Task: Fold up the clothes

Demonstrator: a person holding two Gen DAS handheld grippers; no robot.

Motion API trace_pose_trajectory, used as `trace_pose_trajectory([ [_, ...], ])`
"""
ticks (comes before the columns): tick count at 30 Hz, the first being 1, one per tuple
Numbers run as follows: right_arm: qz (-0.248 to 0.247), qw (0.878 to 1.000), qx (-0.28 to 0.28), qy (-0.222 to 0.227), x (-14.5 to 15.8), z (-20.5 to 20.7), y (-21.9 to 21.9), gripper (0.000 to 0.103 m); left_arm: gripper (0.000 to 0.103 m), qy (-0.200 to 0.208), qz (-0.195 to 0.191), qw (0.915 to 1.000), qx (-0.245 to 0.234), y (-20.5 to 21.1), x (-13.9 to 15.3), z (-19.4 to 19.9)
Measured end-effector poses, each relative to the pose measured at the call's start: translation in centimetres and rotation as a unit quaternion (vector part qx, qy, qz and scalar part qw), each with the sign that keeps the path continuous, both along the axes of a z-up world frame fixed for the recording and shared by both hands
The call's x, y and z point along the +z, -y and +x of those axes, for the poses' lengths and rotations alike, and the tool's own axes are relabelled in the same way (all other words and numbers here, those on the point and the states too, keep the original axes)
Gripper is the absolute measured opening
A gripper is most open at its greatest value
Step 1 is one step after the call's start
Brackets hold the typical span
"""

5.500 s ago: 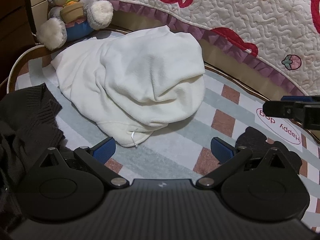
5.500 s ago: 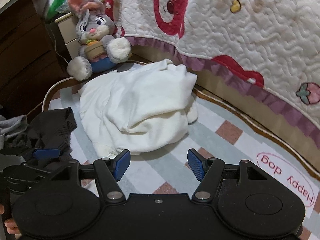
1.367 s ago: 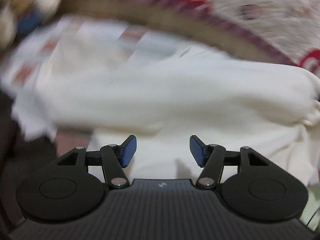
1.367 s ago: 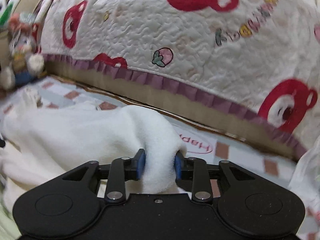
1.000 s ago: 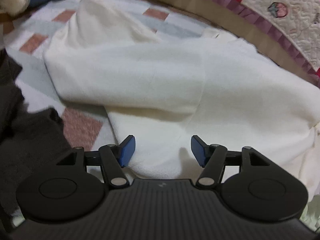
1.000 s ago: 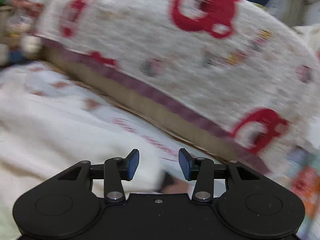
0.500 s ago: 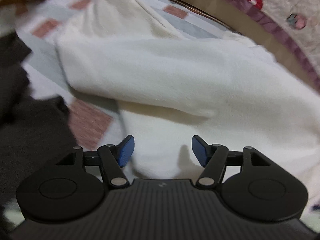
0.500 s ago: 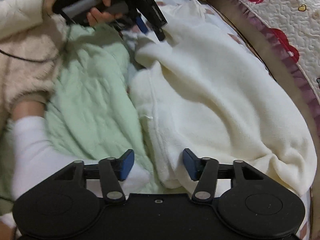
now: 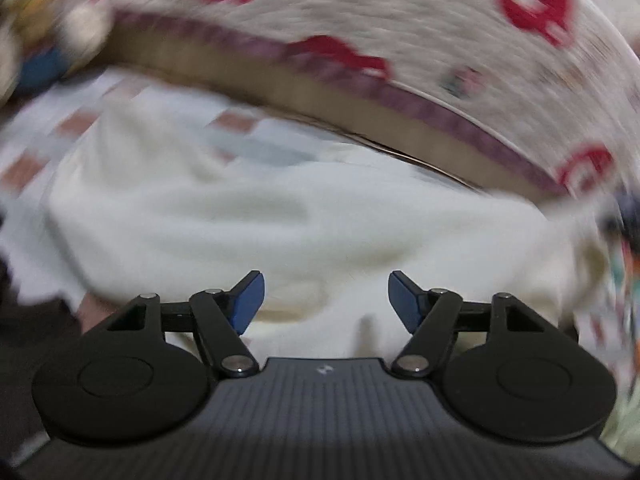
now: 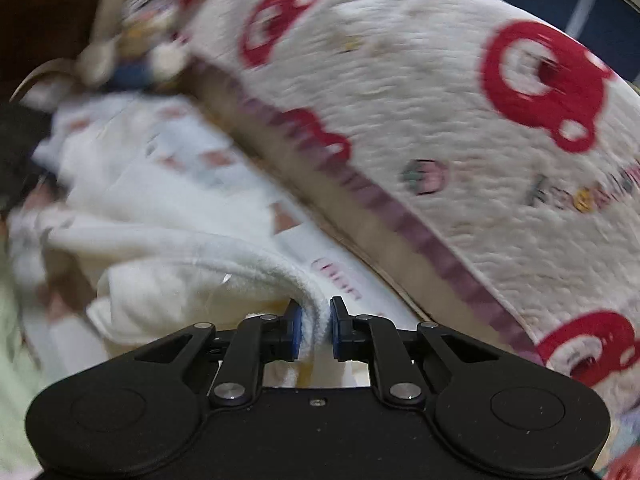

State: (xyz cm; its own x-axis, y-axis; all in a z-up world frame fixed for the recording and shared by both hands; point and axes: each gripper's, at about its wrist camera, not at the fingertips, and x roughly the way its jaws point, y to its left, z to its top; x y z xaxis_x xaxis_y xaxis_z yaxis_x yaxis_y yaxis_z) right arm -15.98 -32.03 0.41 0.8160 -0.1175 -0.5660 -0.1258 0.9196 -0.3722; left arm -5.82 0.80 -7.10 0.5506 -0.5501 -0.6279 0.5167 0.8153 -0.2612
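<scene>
A cream fleece garment point(image 9: 280, 216) lies spread across the checked mat, blurred by motion in the left wrist view. My left gripper point(image 9: 322, 300) hovers over its near edge, jaws opening, nothing between the blue pads. In the right wrist view the same fleece garment point(image 10: 192, 280) rises in a fold toward my right gripper point(image 10: 314, 330). Its jaws are closing and the pads pinch a thick edge of the fleece.
A quilted bedspread with red bears point(image 10: 440, 100) and purple trim hangs along the far side. A plush rabbit point(image 10: 132, 44) sits at the mat's far left corner. Dark clothing point(image 9: 36, 328) lies at the left; pale green fabric point(image 10: 16, 360) at the near left.
My right gripper has swung from over the green fabric to the fleece's edge and shut on it. The left gripper has lifted and turned, its jaws a little wider.
</scene>
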Motion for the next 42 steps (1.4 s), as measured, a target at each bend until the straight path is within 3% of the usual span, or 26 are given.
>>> trace_pose_trajectory([
  [3,0.01,1.0,-0.016,0.014,0.2,0.4,0.6,0.015,0.079,0.055,0.065,0.9919,-0.095,3.5,-0.7,-2.5],
  [6,0.023,0.999,-0.02,0.02,0.6,0.7,1.0,0.015,0.08,0.137,0.163,0.9655,-0.15,7.0,-2.1,-5.3],
  [10,0.063,0.998,-0.018,0.018,0.8,1.2,1.8,0.015,0.084,0.208,0.252,0.9332,-0.149,10.4,-4.1,-6.1],
  [12,0.116,0.993,-0.019,0.011,1.1,1.7,3.1,0.015,0.085,0.231,0.295,0.9174,-0.135,11.9,-5.0,-5.1],
  [14,0.176,0.984,-0.021,0.001,1.3,2.4,4.7,0.015,0.085,0.261,0.341,0.8951,-0.12,12.8,-6.1,-3.5],
  [15,0.201,0.979,-0.02,-0.003,1.0,2.8,5.5,0.015,0.079,0.273,0.349,0.8885,-0.118,12.8,-6.3,-2.4],
  [16,0.223,0.975,-0.024,-0.004,0.6,3.2,6.3,0.015,0.07,0.274,0.345,0.8907,-0.113,12.7,-6.1,-1.3],
  [17,0.245,0.969,-0.029,-0.004,0.2,3.5,7.0,0.015,0.047,0.265,0.325,0.9018,-0.104,12.4,-5.3,-0.4],
  [18,0.266,0.963,-0.033,-0.005,-0.3,3.9,7.7,0.018,0.031,0.255,0.306,0.9123,-0.095,12.1,-4.5,0.4],
  [19,0.283,0.958,-0.041,-0.007,-0.8,4.3,8.3,0.025,0.029,0.248,0.282,0.9235,-0.079,11.8,-3.6,1.4],
  [20,0.292,0.954,-0.058,-0.014,-1.5,4.6,8.6,0.037,0.029,0.249,0.257,0.9321,-0.055,11.3,-2.6,2.3],
  [22,0.303,0.949,-0.084,-0.027,-2.7,5.2,9.0,0.038,0.029,0.263,0.234,0.9358,-0.023,10.8,-1.2,3.8],
  [23,0.291,0.953,-0.082,-0.029,-3.0,5.3,8.8,0.041,0.029,0.265,0.226,0.9374,-0.013,10.6,-1.0,4.8],
  [24,0.274,0.958,-0.081,-0.026,-3.1,5.2,8.5,0.052,0.029,0.26,0.216,0.9411,-0.007,10.3,-1.0,5.7],
  [26,0.241,0.967,-0.08,-0.017,-3.5,4.5,7.9,0.063,0.029,0.24,0.187,0.9525,0.006,9.6,-1.5,7.4],
  [29,0.203,0.976,-0.078,-0.023,-4.3,2.5,7.5,0.07,0.029,0.212,0.165,0.9632,0.01,8.7,-2.9,8.3],
  [36,0.127,0.981,-0.107,-0.098,-8.7,-3.8,6.3,0.071,0.031,0.185,0.155,0.9704,0.004,8.2,-4.6,8.9],
  [39,0.097,0.985,-0.091,-0.114,-10.8,-3.3,4.5,0.071,0.036,0.155,0.13,0.9793,0.01,7.5,-4.4,9.4],
  [42,0.082,0.988,-0.093,-0.093,-12.5,-1.7,3.6,0.071,0.044,0.117,0.101,0.9877,0.022,6.5,-4.8,10.2],
])
